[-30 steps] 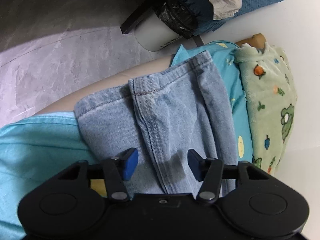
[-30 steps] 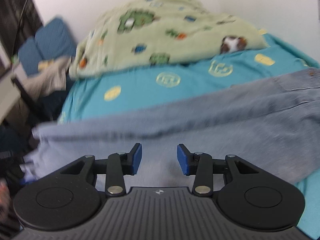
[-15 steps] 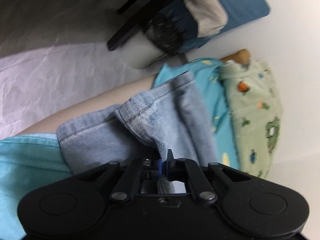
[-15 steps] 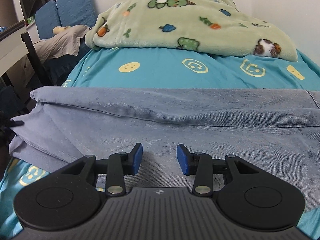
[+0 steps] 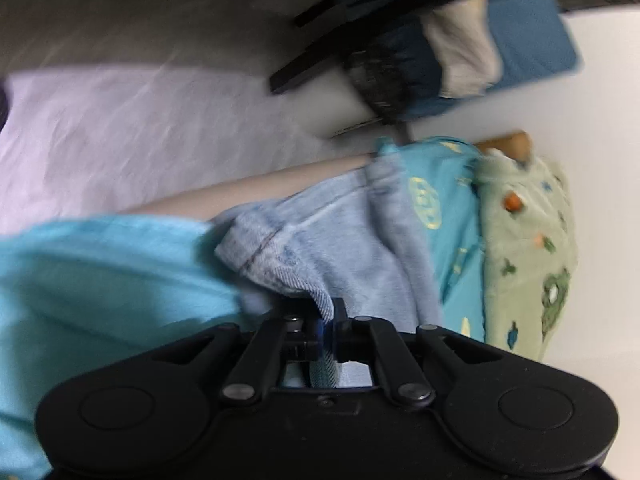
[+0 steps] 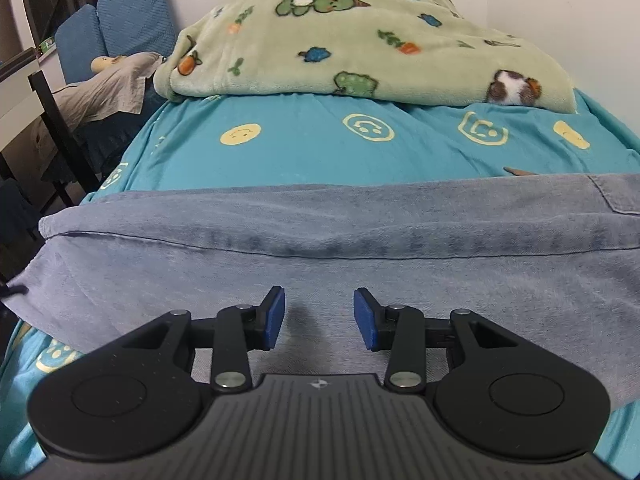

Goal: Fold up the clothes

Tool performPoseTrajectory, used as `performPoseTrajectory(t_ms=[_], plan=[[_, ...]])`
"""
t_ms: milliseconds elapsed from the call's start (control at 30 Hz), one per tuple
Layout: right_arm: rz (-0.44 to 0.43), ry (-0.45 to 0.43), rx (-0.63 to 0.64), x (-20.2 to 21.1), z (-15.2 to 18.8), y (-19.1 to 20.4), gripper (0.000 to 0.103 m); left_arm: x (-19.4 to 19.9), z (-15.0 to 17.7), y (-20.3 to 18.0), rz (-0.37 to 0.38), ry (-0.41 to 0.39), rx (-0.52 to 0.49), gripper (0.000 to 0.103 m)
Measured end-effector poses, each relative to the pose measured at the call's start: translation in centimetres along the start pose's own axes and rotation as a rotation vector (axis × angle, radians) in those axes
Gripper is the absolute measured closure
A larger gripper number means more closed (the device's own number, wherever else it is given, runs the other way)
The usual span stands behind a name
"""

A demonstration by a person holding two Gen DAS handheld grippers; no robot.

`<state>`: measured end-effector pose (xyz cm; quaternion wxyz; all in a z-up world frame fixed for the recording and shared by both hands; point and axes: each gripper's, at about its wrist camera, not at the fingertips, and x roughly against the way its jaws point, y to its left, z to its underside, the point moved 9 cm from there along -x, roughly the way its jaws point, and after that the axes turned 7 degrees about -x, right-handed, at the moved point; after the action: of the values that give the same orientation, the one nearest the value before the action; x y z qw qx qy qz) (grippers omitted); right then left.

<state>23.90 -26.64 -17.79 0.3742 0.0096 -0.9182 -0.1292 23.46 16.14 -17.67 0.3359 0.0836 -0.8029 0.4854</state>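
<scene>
Light blue jeans (image 6: 320,240) lie folded lengthwise across the teal bed sheet (image 6: 304,148). In the left wrist view my left gripper (image 5: 328,326) is shut on the hem end of the jeans (image 5: 312,256) and holds it lifted off the bed; the view is blurred. My right gripper (image 6: 319,318) is open and empty, its blue pads low over the middle of the jeans, not touching that I can tell.
A green cartoon-print blanket (image 6: 360,36) is piled at the head of the bed. A dark chair (image 6: 56,128) with grey clothes (image 6: 104,92) and blue cushions (image 6: 120,20) stands left of the bed. The floor (image 5: 120,128) lies beyond the bed edge.
My left gripper closed on the jeans hem and has lifted it, pulling the leg end up and back. My right gripper stayed open and settled lower over the jeans.
</scene>
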Motion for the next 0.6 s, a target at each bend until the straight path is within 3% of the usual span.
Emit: performPoseTrajectory(t_ms=[133,233,300,433,500,600], plan=[[-0.017,-0.012,-0.024,0.5,-0.2,-0.1,0.062,0.7,-1.7,-3.9,0.168,-0.048,-0.079,0.1],[-0.024,-0.02,-0.022,0.6,-0.4,0.1,0.062,1.0,-2.3,-5.5,0.222,-0.086,-0.143,0.1],[-0.029,-0.018,-0.024,0.5,-0.3,0.2,0.062,0.4,-2.1,-4.6,0.187,-0.079,-0.139,0.1],[-0.028,0.003,-0.024,0.0,0.0,0.4,0.062,-2.0,-1.2,0.7,0.014,0.051,0.019,0.099],[-0.028,0.012,-0.02,-0.1,0.2,0.5,0.062,-2.2,-1.0,2.1,0.009,0.08,0.108,0.098],[-0.031,0.02,-0.019,-0.2,0.3,0.6,0.062,-1.5,-1.1,2.7,-0.002,0.071,0.145,0.078]])
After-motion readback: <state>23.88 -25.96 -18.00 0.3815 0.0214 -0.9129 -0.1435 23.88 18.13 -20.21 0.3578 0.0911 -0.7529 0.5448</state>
